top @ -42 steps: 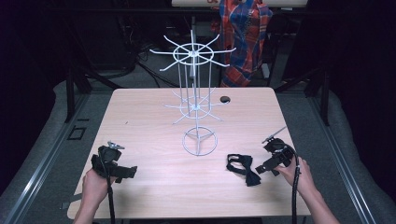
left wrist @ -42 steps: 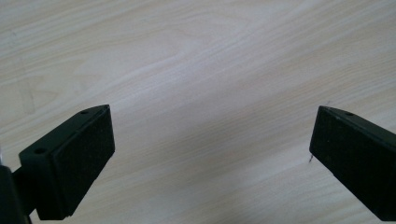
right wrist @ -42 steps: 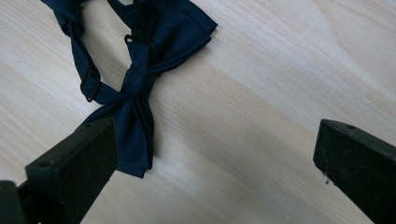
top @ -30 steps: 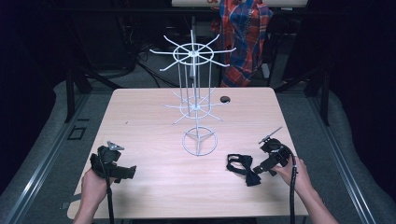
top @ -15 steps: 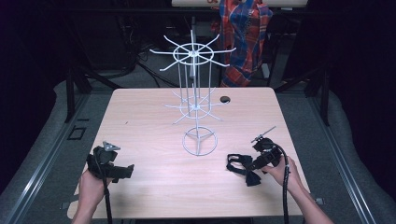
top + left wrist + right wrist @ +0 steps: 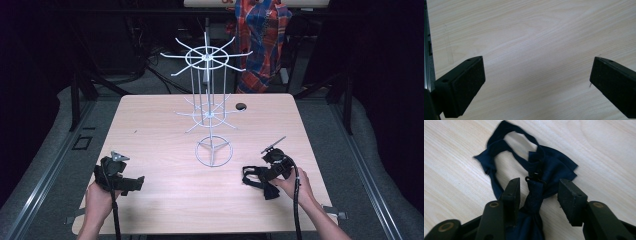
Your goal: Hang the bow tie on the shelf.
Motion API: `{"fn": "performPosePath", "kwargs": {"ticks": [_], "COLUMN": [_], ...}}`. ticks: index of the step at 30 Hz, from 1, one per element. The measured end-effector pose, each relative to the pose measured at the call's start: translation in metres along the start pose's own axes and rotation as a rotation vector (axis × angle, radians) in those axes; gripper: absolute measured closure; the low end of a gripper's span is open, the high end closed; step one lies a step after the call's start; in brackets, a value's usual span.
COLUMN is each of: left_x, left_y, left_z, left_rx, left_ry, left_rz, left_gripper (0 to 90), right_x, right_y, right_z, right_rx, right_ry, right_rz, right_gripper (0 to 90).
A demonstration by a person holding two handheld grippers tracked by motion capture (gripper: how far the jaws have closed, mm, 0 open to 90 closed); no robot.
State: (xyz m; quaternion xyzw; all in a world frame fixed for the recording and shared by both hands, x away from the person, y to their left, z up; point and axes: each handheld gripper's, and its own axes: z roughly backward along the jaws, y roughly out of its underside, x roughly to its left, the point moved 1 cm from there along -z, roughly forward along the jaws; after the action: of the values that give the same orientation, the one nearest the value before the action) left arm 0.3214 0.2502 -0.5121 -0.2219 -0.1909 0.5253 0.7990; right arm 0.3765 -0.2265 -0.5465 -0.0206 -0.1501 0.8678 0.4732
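While the left tongs [image 6: 536,85] are held spread over bare bench [image 6: 160,135], the right tongs [image 6: 537,195], just closing, are set astride the bow tie's [image 6: 541,167] knot, not yet pinching it.

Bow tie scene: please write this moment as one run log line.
right hand-held gripper: jaws closing around bow tie, not pressing | left hand-held gripper: open over table | rack: bare

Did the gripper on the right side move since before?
Yes. The right gripper has slid left across the table, nearer the wire rack's ring base, onto the dark bow tie. Its jaws have just been closing around the knot.
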Motion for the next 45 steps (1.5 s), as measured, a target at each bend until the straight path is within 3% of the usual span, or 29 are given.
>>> {"fn": "performPosePath", "kwargs": {"ticks": [2,3,7,15,19,21,29,30,31,33,40,45], "left_x": [-0.002,-0.002,0.0,-0.004,-0.005,-0.006,-0.008,-0.008,-0.008,-0.006,-0.005,-0.003], "left_y": [0.0,-0.001,0.0,-0.001,-0.003,-0.003,-0.005,-0.004,-0.004,-0.004,-0.003,-0.002], "left_z": [0.0,0.0,0.001,0.002,0.001,0.001,-0.001,0.0,0.0,0.001,0.001,0.0], "left_rx": [0.004,0.003,0.006,0.003,-0.006,-0.01,-0.01,-0.011,-0.013,-0.012,-0.013,-0.011], "left_ry": [0.001,0.0,-0.007,-0.007,-0.001,0.005,0.017,0.014,0.011,0.008,0.008,0.012], "left_rz": [-0.007,-0.014,-0.008,-0.028,-0.028,-0.039,-0.052,-0.055,-0.057,-0.055,-0.053,-0.044], "left_gripper": [0.0,0.0,0.1,0.1,0.0,0.0,0.0,0.0,0.0,0.0,0.0,0.0], "right_x": [0.003,0.003,0.011,0.013,0.011,0.008,0.006,0.005,0.005,0.005,0.004,0.0], "right_y": [0.0,-0.001,-0.001,-0.001,-0.001,-0.001,-0.002,-0.002,-0.002,-0.003,-0.004,-0.006], "right_z": [-0.003,-0.003,-0.005,-0.005,-0.004,-0.002,0.016,0.018,0.021,0.024,0.031,0.035], "right_rx": [0.008,0.028,0.026,0.038,0.039,0.006,-0.06,-0.083,-0.085,-0.106,-0.157,-0.164], "right_ry": [0.01,0.025,0.052,0.076,0.066,0.026,0.024,-0.005,0.02,-0.007,-0.023,0.002], "right_rz": [0.018,0.031,0.058,0.084,0.088,0.07,0.076,0.072,0.071,0.077,0.063,0.068], "right_gripper": [57.5,61.6,73.7,76.8,77.3,77.3,77.2,77.2,77.2,77.1,77.1,77.0]}}
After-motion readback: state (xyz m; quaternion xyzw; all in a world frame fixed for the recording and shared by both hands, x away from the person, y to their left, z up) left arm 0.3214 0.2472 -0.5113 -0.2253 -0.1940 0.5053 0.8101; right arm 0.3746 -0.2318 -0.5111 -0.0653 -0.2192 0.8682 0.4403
